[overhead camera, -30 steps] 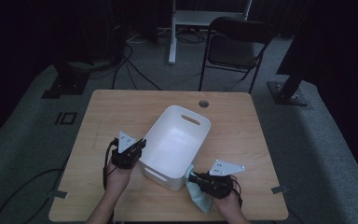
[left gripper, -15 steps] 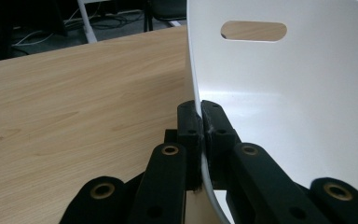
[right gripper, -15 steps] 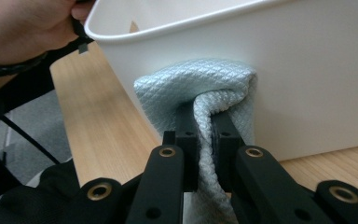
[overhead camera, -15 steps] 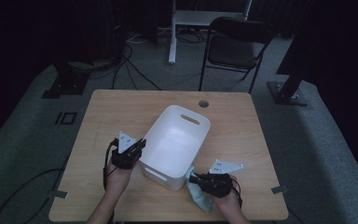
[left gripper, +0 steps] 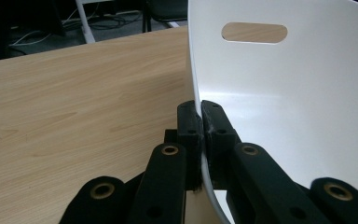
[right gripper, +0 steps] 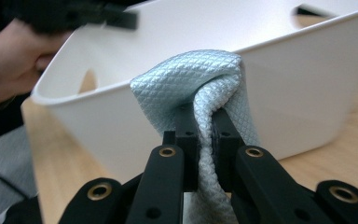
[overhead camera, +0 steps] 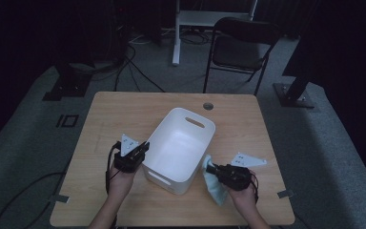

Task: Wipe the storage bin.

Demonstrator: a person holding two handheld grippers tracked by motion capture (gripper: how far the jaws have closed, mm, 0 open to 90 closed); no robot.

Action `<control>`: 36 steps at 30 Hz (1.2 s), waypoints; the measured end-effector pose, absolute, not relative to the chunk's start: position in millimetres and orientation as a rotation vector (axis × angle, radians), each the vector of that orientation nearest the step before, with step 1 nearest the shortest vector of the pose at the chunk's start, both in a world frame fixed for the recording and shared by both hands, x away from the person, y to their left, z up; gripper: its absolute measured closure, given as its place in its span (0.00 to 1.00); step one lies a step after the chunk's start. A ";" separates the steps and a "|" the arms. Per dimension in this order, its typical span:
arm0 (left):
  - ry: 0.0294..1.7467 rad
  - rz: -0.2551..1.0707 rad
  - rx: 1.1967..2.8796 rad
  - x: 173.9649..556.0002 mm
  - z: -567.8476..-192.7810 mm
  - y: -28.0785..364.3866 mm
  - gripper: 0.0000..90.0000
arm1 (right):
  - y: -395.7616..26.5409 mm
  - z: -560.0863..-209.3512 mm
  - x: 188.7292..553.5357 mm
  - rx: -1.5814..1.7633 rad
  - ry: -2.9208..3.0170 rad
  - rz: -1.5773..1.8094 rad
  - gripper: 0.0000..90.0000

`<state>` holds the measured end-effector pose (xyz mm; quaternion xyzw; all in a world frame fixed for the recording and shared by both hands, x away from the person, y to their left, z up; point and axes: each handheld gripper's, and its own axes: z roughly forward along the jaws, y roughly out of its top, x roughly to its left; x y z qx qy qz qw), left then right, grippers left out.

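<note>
right fingers (right gripper: 204,122) carried pinched cloth (right gripper: 191,77) against bin (overhead camera: 181,145); left fingers (left gripper: 202,122) clamp rim.

The bin (overhead camera: 181,143) is plain glossy white, inside and out. The cloth (right gripper: 200,88) clamped in the black right gripper (right gripper: 204,122) is pale blue with a fine diamond weave. The left gripper (left gripper: 201,116) is black too, with brass-coloured rivets. The table (overhead camera: 124,107) is light wood grain.
</note>
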<state>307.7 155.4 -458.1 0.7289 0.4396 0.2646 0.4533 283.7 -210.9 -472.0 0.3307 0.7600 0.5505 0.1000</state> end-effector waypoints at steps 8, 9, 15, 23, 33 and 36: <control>1.085 0.653 1.798 308.0 -458.2 155.2 0.97 | -238.6 -465.9 311.7 1.055 2.136 1.600 0.94; 1.085 0.654 1.798 308.0 -458.2 155.3 0.97 | -240.6 -465.4 315.2 1.059 2.126 1.595 0.94; 1.083 0.652 1.796 308.0 -458.3 155.4 0.97 | -247.9 -462.5 335.8 1.098 2.092 1.584 0.94; 1.079 0.649 1.798 308.2 -458.3 155.6 0.97 | -244.2 -465.8 358.4 1.138 2.102 1.565 0.94; 1.061 0.639 1.804 308.9 -458.5 156.7 0.97 | -233.8 -468.9 374.9 1.132 2.146 1.547 0.94; 1.054 0.636 1.806 309.1 -458.5 157.0 0.97 | -232.2 -470.3 376.1 1.128 2.154 1.539 0.94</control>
